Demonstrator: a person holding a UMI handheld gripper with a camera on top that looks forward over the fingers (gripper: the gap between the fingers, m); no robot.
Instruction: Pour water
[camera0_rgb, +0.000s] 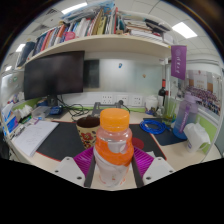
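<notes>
A clear plastic bottle (113, 160) with an orange cap and an orange label band stands upright between my fingers. My gripper (113, 168) is shut on it, both magenta pads (84, 160) pressing on its sides below the label. Just beyond the bottle, a little to the left, a brown patterned cup (88, 128) stands on the desk. The bottle hides part of the cup and the desk right in front of me.
A black mat (62, 142) lies left of the cup, a keyboard (30, 138) beyond it. A monitor (55, 75) stands at the back left under a bookshelf (95, 38). A blue tray (155, 127) and a bluish bottle (186, 112) are to the right.
</notes>
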